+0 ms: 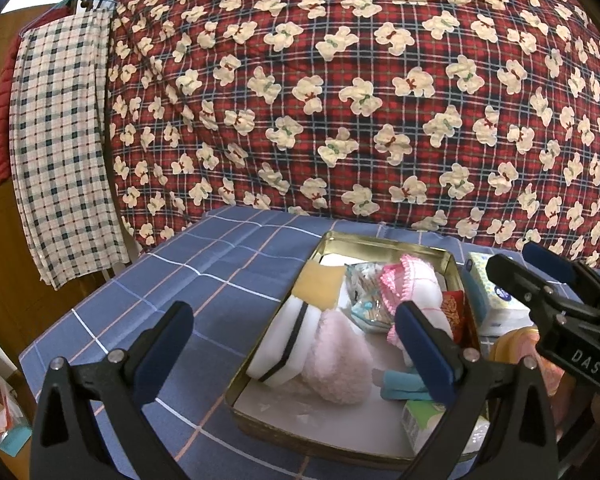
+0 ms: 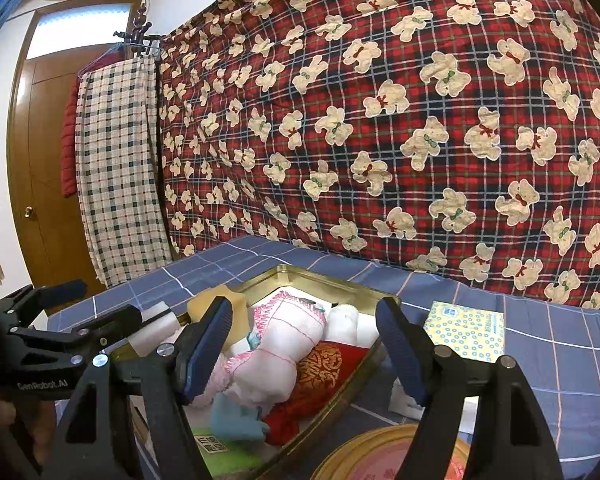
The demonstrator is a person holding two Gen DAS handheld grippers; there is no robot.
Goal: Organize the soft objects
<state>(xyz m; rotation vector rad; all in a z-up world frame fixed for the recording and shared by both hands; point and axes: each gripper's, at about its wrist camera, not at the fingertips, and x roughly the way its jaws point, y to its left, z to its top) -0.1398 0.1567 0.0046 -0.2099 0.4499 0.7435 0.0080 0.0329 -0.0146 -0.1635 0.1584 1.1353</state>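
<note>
Nearest the lens, the left gripper (image 1: 296,332) and right gripper (image 2: 304,344) both stand open and empty. The gold tin (image 1: 384,242) on the blue cloth (image 1: 204,264) holds the soft objects. Advised: grip the loose tissue pack (image 2: 466,330) squarely. The white pink-edged cloth (image 2: 288,332) lies crumpled inside.

"DAS" on right gripper (image 1: 540,280); "GenRobot.AI" on left gripper (image 2: 112,312).

a gold tin (image 1: 384,245) is packed with soft things: a pink fluffy piece (image 1: 336,360) near its front edge, a white pink-trimmed cloth (image 2: 288,336) at the middle, a red embroidered pouch (image 2: 324,368) against its right wall.
</note>
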